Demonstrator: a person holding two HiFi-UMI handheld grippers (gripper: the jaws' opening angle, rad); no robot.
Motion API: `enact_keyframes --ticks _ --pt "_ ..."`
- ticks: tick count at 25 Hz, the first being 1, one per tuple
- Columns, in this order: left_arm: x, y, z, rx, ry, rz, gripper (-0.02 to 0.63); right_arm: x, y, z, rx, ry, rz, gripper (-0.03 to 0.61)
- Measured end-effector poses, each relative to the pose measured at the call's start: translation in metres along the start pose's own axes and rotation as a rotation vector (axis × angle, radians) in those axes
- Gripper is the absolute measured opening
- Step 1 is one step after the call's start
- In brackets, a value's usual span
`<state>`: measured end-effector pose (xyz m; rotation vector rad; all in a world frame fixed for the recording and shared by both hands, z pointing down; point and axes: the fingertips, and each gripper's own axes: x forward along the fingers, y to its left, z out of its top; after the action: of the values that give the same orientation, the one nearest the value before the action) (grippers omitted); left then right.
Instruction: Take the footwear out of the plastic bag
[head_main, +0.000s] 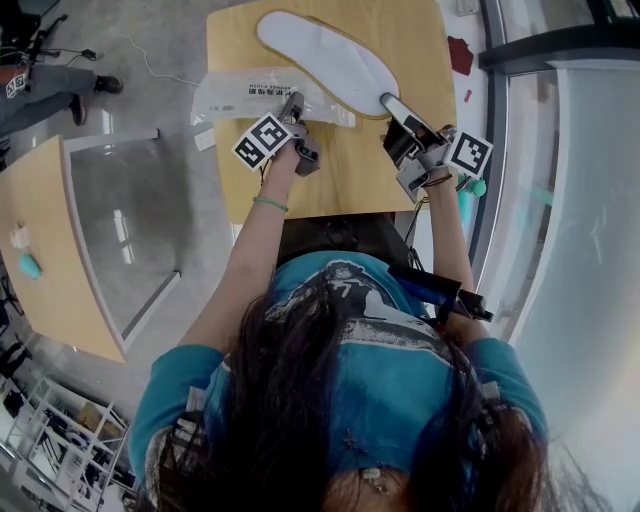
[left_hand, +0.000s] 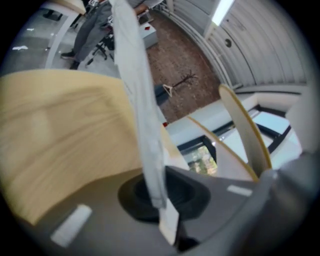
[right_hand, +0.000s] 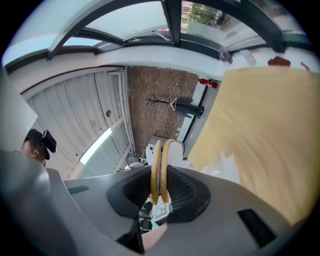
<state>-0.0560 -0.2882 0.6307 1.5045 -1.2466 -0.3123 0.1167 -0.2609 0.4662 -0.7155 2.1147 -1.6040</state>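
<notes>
Wood tabletop (head_main: 375, 170) fills the middle of the head view, with grey floor to its left and a curved glazed wall to its right. On it lies the footwear (head_main: 325, 55), a flat white pair of slippers with tan edges, stretched at a slant across the far half of the table. The right gripper (head_main: 392, 102) pinches the near end: in its own view two thin soles stand side by side between the pads. Just left of the slippers lies the plastic bag (head_main: 240, 92), a clear, printed sleeve, flat and limp. The left gripper (head_main: 293, 103) is pressed together on the bag's near edge, and a strip of film runs up from its pads in its own view.

Almost the whole length of the slippers shows bare, so the pull-out step looks all but finished. Whether the last bit by the bag's mouth is fully clear I cannot tell. The next move probably calls for drawing the two hands further apart, bag held back, and then setting the pair down on open wood.
</notes>
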Motion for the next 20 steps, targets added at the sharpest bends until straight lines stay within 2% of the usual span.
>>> enact_keyframes --ticks 3,5,8,11,13,16,20 --pt "0.009 -0.005 -0.012 -0.063 0.016 -0.007 -0.002 0.016 -0.010 -0.023 0.119 0.019 0.017 0.083" --pt "0.011 -0.006 -0.016 -0.085 0.027 -0.013 -0.002 0.023 -0.021 -0.039 0.165 0.040 -0.007 0.083" --pt "0.015 -0.005 -0.021 -0.095 0.052 -0.013 0.000 0.024 -0.048 -0.057 0.199 0.070 -0.109 0.083" --pt "0.016 -0.001 -0.027 -0.099 0.082 -0.009 0.000 0.015 -0.075 -0.063 0.275 0.048 -0.202 0.083" --pt "0.018 0.000 -0.030 -0.097 0.104 -0.013 0.031 0.009 -0.090 -0.062 0.336 0.027 -0.230 0.083" --pt "0.020 -0.001 -0.034 -0.180 0.140 -0.040 0.092 0.002 -0.109 -0.060 0.406 0.003 -0.266 0.083" --pt "0.017 -0.002 -0.035 -0.241 0.176 -0.076 0.103 -0.004 -0.124 -0.063 0.468 -0.011 -0.296 0.083"
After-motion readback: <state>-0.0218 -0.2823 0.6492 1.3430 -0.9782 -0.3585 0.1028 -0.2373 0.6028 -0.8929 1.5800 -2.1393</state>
